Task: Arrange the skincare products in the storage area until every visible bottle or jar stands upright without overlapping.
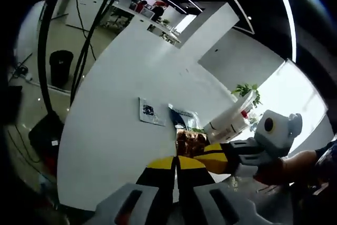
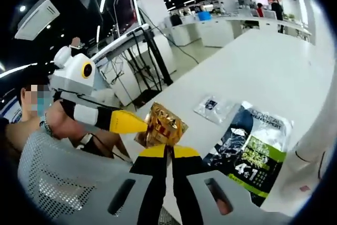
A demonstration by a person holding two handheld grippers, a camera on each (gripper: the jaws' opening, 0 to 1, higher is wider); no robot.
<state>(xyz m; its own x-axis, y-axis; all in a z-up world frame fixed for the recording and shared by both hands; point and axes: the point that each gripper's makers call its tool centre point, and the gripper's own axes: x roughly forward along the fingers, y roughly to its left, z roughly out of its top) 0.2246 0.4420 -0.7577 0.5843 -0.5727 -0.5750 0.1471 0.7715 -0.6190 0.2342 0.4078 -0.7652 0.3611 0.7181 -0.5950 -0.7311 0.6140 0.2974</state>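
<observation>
Both your right gripper (image 2: 167, 154) and left gripper (image 2: 138, 123) have jaws pinched on the crinkly gold foil sachet (image 2: 160, 125): light, limp, slippery, so grip its sealed edges.

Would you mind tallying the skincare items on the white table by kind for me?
Gold foil packet: 1
Small clear sachet: 1
Blue-and-green pouch: 1
White container: 1
Total: 4
</observation>
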